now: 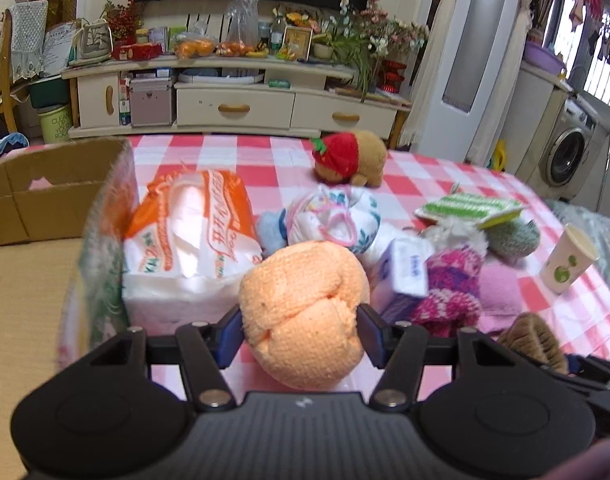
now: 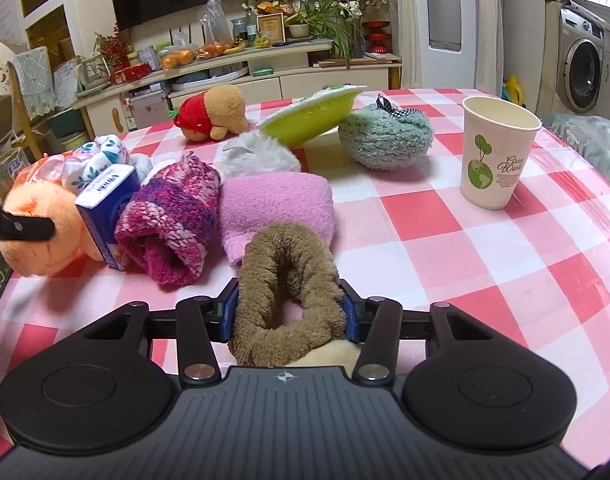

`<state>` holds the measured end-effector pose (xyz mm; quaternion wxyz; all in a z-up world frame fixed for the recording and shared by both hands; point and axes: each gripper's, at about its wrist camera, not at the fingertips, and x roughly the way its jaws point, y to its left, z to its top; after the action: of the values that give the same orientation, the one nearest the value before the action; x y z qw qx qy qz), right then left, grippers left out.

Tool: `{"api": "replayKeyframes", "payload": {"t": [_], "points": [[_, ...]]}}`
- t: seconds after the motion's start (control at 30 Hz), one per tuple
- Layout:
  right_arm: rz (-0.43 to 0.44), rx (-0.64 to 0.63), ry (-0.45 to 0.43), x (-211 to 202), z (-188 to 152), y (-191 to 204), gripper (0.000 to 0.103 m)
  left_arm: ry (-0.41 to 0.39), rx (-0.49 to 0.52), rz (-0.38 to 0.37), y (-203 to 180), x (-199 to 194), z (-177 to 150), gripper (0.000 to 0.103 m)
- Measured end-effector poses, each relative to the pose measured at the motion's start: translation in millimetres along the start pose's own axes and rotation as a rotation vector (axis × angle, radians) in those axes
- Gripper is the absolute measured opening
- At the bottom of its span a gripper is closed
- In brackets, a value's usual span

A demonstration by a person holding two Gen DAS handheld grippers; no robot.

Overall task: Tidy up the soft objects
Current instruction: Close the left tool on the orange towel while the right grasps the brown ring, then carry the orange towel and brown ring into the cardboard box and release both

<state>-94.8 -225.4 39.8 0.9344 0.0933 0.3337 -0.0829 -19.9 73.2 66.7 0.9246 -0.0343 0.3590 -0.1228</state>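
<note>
Soft goods: knotted peach knit towel ball (image 1: 305,312), light and squashy, clamped across its middle by the left gripper (image 1: 300,334); floppy brown fleece slipper (image 2: 289,292), equally light, pinched at its collar between the right gripper (image 2: 290,314) pads.

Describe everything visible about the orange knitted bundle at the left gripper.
The orange knitted bundle is a peach-orange soft textile rolled and tucked into a rounded ball, with folds crossing its front. It sits low over the checked tablecloth, pinched between the left gripper's blue pads. Behind it stands a tissue pack; a small blue carton sits at its right.
</note>
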Motion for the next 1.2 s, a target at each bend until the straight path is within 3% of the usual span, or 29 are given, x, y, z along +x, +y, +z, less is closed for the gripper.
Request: {"api": "replayKeyframes", "payload": {"t": [0.3,0.57,0.9,1.2], "points": [[0.027,-0.010,-0.031,-4,-1,10,0.045,-0.076,-0.042,-0.058,16,-34,7,0.059],[0.098,-0.021,-0.078,-14,9,29,0.043,-0.148,-0.096,-0.072,37,-60,12,0.059],[0.259,-0.018,-0.102,-23,33,70,0.044,-0.216,-0.170,-0.040,72,-85,12,0.059],[0.490,0.022,-0.088,-13,57,118,0.044,-0.246,-0.265,0.068,119,-96,7,0.059]]}}
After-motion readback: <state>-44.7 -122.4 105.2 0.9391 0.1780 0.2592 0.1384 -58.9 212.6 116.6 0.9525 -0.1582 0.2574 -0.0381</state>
